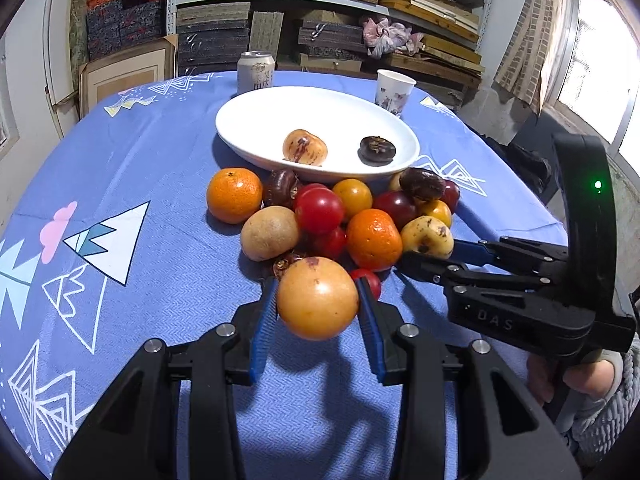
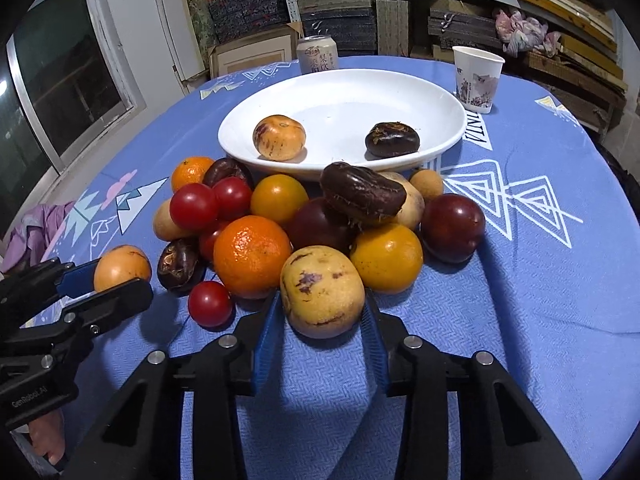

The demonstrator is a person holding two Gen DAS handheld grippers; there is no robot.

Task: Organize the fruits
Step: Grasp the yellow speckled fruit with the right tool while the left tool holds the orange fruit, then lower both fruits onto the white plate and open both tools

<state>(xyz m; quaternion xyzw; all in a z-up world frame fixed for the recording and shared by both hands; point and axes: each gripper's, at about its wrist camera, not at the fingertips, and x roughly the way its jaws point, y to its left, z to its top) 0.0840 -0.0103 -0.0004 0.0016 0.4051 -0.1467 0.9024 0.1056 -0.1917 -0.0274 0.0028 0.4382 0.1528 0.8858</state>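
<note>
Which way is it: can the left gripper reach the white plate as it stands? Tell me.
Probably yes. The left gripper, shut on an orange-yellow fruit, would have to pass over the fruit pile that lies before the white plate; above it nothing blocks.

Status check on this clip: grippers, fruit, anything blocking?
Left gripper shut on orange-yellow fruit, lifted. Right gripper shut on speckled yellow fruit at pile edge. White dish holds two fruits. Path unobstructed.

Both the left gripper (image 1: 318, 304) and the right gripper (image 2: 322, 312) are black plastic with blue finger pads and silver screws (one shows a green light); a grey knitted sleeve (image 1: 612, 412) is worn.
</note>
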